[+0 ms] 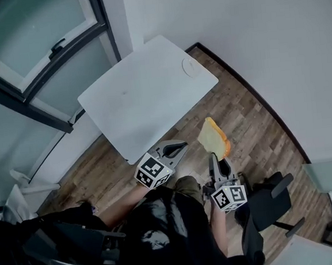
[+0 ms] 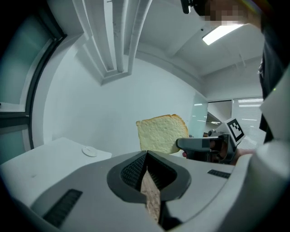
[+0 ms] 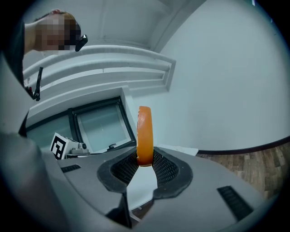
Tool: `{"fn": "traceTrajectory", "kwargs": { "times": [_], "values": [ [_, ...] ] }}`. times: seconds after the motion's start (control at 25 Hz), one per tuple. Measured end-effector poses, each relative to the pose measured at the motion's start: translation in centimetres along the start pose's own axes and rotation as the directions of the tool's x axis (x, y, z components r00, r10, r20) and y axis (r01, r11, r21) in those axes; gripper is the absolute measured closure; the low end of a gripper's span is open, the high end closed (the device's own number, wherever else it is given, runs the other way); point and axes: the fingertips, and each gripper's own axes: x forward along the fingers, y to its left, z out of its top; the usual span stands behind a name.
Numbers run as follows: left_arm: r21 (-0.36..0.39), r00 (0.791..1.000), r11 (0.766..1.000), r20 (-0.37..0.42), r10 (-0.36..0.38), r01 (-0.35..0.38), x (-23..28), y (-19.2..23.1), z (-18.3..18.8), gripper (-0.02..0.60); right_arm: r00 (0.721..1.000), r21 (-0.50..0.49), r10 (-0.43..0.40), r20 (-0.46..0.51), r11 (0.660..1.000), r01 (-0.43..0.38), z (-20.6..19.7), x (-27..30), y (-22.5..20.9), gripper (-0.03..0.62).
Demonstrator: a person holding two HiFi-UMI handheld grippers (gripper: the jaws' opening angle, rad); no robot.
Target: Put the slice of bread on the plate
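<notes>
While the bread (image 1: pixel 214 137) sits pinched by its lower crust in my right gripper (image 1: pixel 213 156), jaws narrow and closed on it, it hangs over the floor (image 1: pixel 251 121), short of the table (image 1: pixel 145 96) and well apart from the plate (image 1: pixel 192 66) at the far corner. Left gripper (image 1: pixel 176 149): jaws together, nothing between. Step in hand, by my judgement: carry to plate. Done well: steady grip, level travel over the table, wrist rolled so a broad face turns down, lowered flat inside the rim, then released. Bread: on edge, broad faces left and right, long axis roughly upright, leaning forward from the jaws.
</notes>
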Motion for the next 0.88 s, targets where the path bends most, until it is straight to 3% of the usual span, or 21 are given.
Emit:
{"fn": "traceTrajectory", "kwargs": {
  "times": [0.32, 0.6, 0.88],
  "values": [
    [-0.051, 1.0, 0.999, -0.029, 0.003, -0.004, 5.5, 4.5, 0.4, 0.577, 0.997, 0.036, 0.008, -0.072, 0.999, -0.006, 0.5, 6.2, -4.4, 0.503],
    [-0.091, 0.994, 0.99, -0.033, 0.107, -0.11, 12.4, 10.7, 3.3, 0.577, 0.99, -0.008, 0.08, -0.118, 0.997, -0.081, 4.8, 13.6, -11.0, 0.503],
    [-0.097, 0.96, 0.956, -0.075, 0.269, -0.276, 17.2, 17.6, 3.8, 0.577, 0.961, -0.06, 0.155, -0.228, 0.983, -0.173, 5.2, 21.6, -17.9, 0.503]
  ]
}}
